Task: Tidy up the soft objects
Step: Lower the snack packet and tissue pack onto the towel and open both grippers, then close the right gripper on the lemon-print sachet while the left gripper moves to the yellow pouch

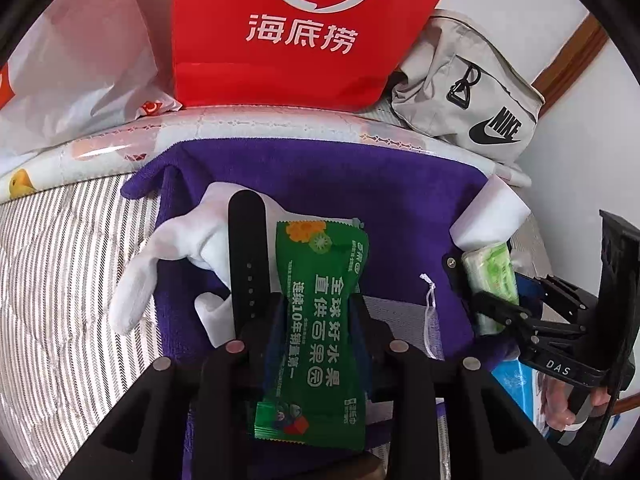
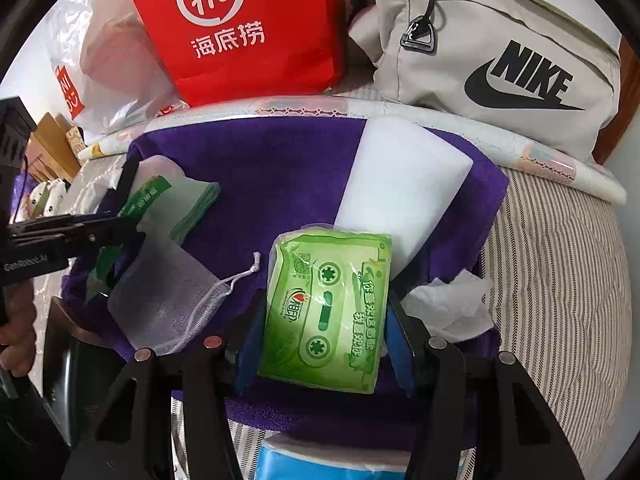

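My left gripper [image 1: 316, 304] is shut on a dark green packet [image 1: 320, 320] with white print, held over a purple towel [image 1: 320, 176]. A white glove [image 1: 176, 248] and a black strap [image 1: 248, 256] lie on the towel to its left. My right gripper [image 2: 324, 320] is shut on a light green tissue pack [image 2: 328, 304], also over the towel [image 2: 260, 168]. A white sponge block [image 2: 404, 184] lies behind it, a mesh drawstring pouch [image 2: 168, 296] to its left and a crumpled white tissue [image 2: 448, 304] to its right.
A red paper bag [image 1: 296, 32], a white plastic bag [image 1: 76, 64] and a grey Nike bag [image 2: 500, 56] stand at the back. The towel lies on a striped bed cover [image 2: 560, 280]. A blue-and-white item [image 2: 320, 464] shows at the bottom edge.
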A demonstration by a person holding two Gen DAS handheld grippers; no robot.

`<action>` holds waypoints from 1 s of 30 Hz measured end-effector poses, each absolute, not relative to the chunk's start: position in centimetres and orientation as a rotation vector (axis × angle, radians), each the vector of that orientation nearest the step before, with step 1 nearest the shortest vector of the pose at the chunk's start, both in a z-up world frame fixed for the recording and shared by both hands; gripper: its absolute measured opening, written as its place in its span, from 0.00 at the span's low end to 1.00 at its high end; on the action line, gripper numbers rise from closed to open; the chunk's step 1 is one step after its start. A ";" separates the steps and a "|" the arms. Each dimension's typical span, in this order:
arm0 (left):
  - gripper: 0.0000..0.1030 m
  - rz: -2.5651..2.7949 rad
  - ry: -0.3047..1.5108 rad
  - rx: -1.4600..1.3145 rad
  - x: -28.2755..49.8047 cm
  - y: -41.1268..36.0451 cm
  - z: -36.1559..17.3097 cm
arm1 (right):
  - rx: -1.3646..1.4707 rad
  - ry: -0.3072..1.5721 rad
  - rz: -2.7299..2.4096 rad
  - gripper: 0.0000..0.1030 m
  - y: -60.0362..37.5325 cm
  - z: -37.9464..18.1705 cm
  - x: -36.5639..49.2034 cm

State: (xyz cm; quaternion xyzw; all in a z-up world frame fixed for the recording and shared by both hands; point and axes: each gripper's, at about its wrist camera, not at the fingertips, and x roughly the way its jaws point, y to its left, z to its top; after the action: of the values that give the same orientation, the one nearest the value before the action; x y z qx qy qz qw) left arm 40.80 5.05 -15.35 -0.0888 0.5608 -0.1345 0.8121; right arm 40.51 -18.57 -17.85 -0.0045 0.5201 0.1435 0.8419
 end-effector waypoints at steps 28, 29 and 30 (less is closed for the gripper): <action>0.49 -0.182 1.101 -0.226 27.3 9.8 -8.7 | -0.023 0.904 0.487 0.64 -15.6 -12.1 26.0; 0.49 -0.175 1.102 -0.234 26.7 10.1 -8.9 | -0.039 0.909 0.509 0.64 -15.0 -12.5 25.2; 0.49 -0.166 1.103 -0.241 25.9 10.6 -9.1 | -0.050 0.916 0.521 0.64 -14.5 -12.8 24.6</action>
State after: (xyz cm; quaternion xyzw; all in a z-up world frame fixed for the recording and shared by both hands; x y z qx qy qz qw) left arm 25.89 10.63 -9.07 -0.1142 0.5221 -0.0788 0.8415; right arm 24.58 -14.47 -12.83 -0.0241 0.4368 0.2486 0.8642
